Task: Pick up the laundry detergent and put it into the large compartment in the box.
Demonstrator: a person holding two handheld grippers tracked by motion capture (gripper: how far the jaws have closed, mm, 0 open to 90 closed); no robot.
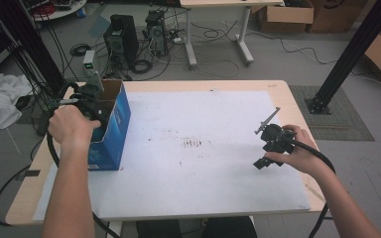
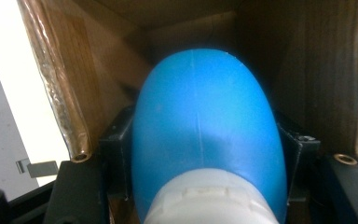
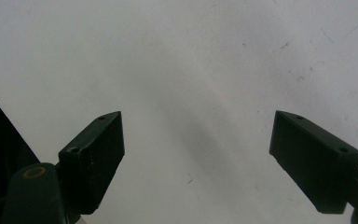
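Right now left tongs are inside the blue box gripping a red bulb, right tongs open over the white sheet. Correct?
One error: the bulb is blue, not red, as the left gripper view shows. The left tongs are inside the blue box gripping it; the right tongs are open over the white sheet.

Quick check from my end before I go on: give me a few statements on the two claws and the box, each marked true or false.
1. The left claw is closed on a blue rounded object inside the blue box. True.
2. The right claw holds a blue object. False: it is open and empty over the white sheet.
3. The box stands at the table's right edge. False: it stands at the left.
4. The blue object has a white end. True.
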